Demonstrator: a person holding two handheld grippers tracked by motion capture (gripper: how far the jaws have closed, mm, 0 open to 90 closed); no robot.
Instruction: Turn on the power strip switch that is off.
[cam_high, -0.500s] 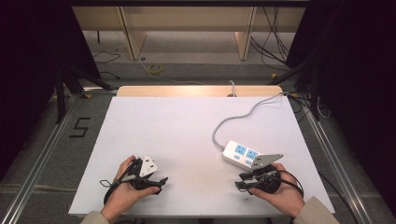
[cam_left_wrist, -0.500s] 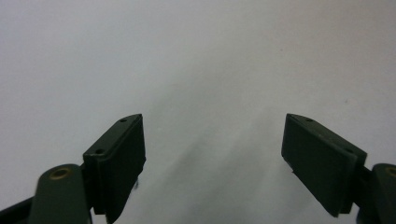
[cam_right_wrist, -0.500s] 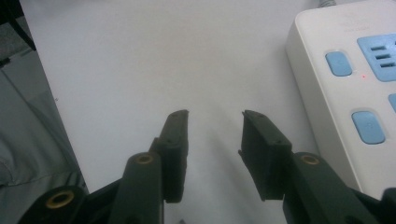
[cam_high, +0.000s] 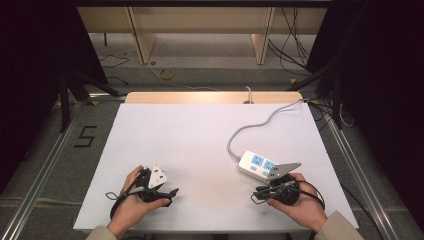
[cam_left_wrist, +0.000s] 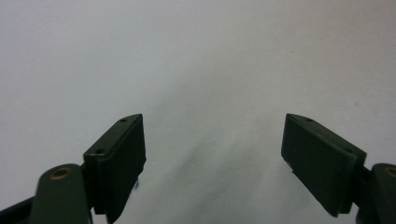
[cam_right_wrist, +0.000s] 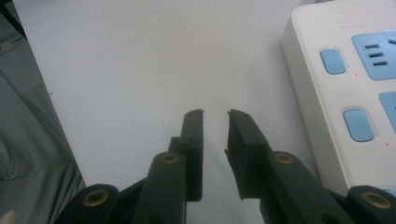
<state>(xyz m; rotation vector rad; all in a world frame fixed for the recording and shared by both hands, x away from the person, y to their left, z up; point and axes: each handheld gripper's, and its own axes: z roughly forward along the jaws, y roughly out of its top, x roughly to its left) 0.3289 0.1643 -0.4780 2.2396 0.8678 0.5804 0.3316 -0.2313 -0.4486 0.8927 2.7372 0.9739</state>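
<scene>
High view: left gripper (cam_high: 167, 192) and right gripper (cam_high: 260, 192) both low on the white worktop (cam_high: 200, 135), well apart; power strip (cam_high: 257, 165) just beside the right one (cord (cam_high: 250, 127) runs to the far edge).

Left gripper view: jaws wide apart, nothing between.

Right gripper view: jaws nearly together, narrow gap, holding nothing; power strip (cam_right_wrist: 355, 93) right beside.

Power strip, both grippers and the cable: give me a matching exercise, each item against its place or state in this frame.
Items:
1. power strip
2. left gripper
3. right gripper
4. grey cable

States:
A. jaws wide apart, nothing between them
B. jaws nearly closed, a narrow gap, nothing held
C. runs to the table's far edge
D. lies flat beside the right gripper

Pairs: 1-D, 2-A, 3-B, 4-C
</scene>
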